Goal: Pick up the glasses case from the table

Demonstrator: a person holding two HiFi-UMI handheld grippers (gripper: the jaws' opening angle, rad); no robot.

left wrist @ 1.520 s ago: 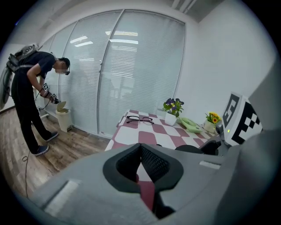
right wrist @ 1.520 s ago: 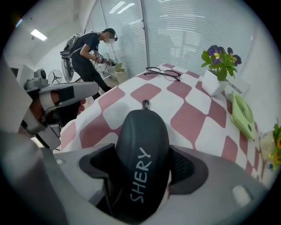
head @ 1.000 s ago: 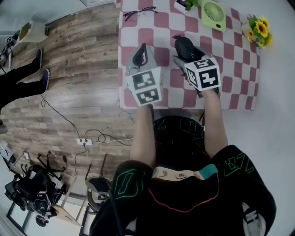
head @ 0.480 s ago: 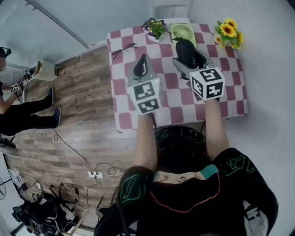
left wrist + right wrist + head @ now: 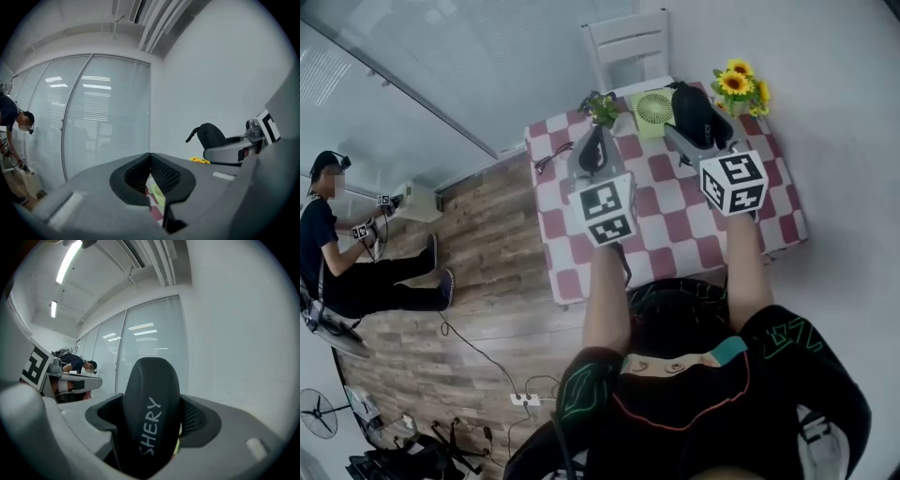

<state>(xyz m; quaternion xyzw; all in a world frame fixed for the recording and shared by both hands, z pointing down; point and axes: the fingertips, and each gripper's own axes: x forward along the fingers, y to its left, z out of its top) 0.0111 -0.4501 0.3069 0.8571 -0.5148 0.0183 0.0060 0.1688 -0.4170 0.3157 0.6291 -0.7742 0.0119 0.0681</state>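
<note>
Spectacles (image 5: 553, 156) lie at the left edge of the checked tabletop (image 5: 675, 234). Your left hand-held gripper (image 5: 594, 148) is pressed together and empty. A potted plant (image 5: 601, 106) and a green fan (image 5: 654, 107) stand behind it. Your right hand-held gripper (image 5: 151, 423) pinches the black glasses case (image 5: 691, 108), lettered "SHERY", off the tabletop. Sunflowers (image 5: 738, 84) stand just to its right.

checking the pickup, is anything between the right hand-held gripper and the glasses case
Nothing visible does. The glasses case is already clamped between the jaws of the right hand-held gripper, held above the checked table.
</note>
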